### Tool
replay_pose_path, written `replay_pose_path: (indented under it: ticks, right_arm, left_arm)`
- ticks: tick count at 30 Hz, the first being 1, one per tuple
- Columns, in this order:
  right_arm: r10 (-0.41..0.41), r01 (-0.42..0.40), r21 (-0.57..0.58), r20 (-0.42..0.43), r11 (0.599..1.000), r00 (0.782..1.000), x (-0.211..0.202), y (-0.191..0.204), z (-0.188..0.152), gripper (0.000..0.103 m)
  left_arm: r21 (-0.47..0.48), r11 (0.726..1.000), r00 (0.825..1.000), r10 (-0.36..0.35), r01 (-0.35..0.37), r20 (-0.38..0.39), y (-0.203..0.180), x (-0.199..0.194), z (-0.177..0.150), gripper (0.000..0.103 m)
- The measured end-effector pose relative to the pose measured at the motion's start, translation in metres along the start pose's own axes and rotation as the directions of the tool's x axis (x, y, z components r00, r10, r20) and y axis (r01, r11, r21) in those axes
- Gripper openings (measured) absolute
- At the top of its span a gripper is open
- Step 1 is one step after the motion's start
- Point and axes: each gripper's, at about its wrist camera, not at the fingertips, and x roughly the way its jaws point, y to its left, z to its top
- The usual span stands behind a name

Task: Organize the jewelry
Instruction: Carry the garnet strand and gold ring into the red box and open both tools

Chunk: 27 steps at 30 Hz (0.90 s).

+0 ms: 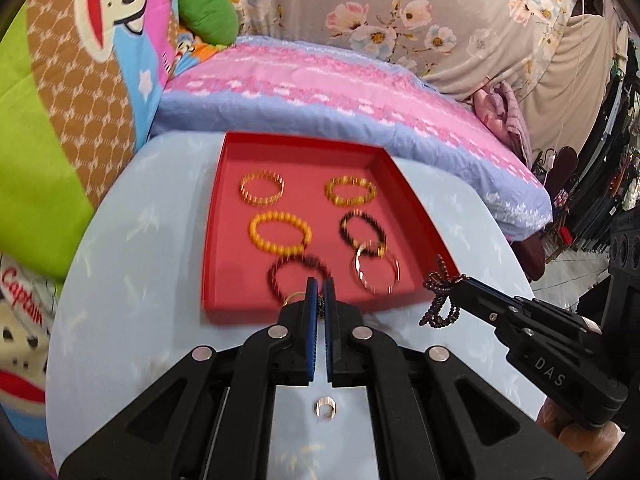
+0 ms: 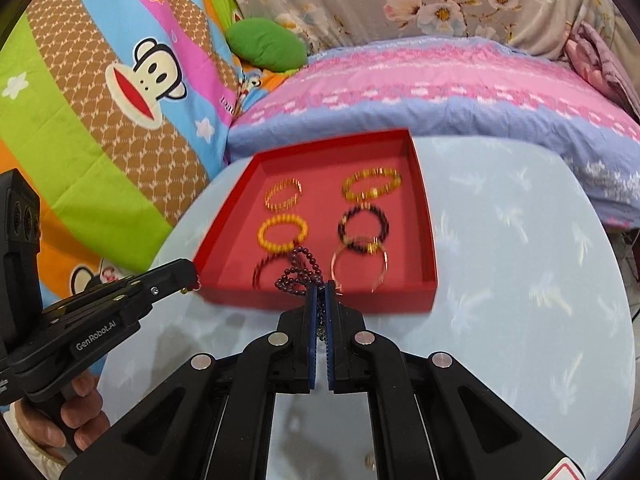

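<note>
A red tray [image 1: 224, 224] [image 2: 424, 216] on the pale blue table holds several bracelets: gold ones at the back, a yellow bead one [image 1: 280, 232], dark bead ones [image 1: 362, 230] and a thin gold bangle [image 1: 376, 272]. My left gripper [image 1: 320, 300] is shut on a thin gold chain piece at the tray's near edge; it shows from the side in the right wrist view [image 2: 188, 276]. My right gripper [image 2: 321, 290] is shut on a dark purple bead strand [image 2: 298, 272] that dangles over the tray's near edge; the strand also shows in the left wrist view [image 1: 440, 300].
A small gold ring [image 1: 325, 407] lies on the table [image 2: 520, 280] under my left gripper. Behind the table is a bed with a pink and blue quilt [image 1: 320, 84], a cartoon blanket [image 2: 100, 100] and a green cushion [image 2: 266, 44].
</note>
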Motion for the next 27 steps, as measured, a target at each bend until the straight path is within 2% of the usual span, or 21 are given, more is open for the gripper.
replay_pose_path:
  ticks: [5, 12, 19, 25, 26, 27]
  right_arm:
    - [-0.006, 0.006, -0.013, 0.001, 1.000, 1.000, 0.032, 0.000, 0.037, 0.004]
    - [0.002, -0.002, 0.007, -0.045, 1.000, 0.999, 0.085, -0.002, 0.061, 0.004]
    - [-0.012, 0.013, 0.004, -0.090, 1.000, 0.996, 0.125, -0.003, 0.066, 0.004]
    - [-0.020, 0.019, -0.004, -0.111, 1.000, 0.994, 0.140, -0.002, 0.065, 0.005]
    - [-0.022, 0.022, -0.005, -0.109, 1.000, 0.994, 0.140, -0.002, 0.065, 0.005]
    - [-0.029, 0.028, -0.009, -0.103, 1.000, 0.994, 0.140, -0.002, 0.065, 0.006]
  left_arm:
    - [0.016, 1.000, 1.000, -0.002, 0.002, 0.003, -0.003, 0.032, 0.038, 0.003]
    - [0.012, 1.000, 0.999, 0.026, -0.026, -0.031, 0.009, 0.081, 0.066, 0.003]
    - [0.006, 0.999, 0.996, 0.049, -0.049, -0.073, 0.023, 0.113, 0.069, 0.003]
    - [-0.016, 0.998, 0.993, 0.066, -0.067, -0.095, 0.032, 0.125, 0.068, 0.003]
    - [-0.018, 0.998, 0.993, 0.066, -0.068, -0.095, 0.034, 0.125, 0.067, 0.004]
    - [-0.019, 0.997, 0.993, 0.073, -0.075, -0.095, 0.035, 0.125, 0.066, 0.010]
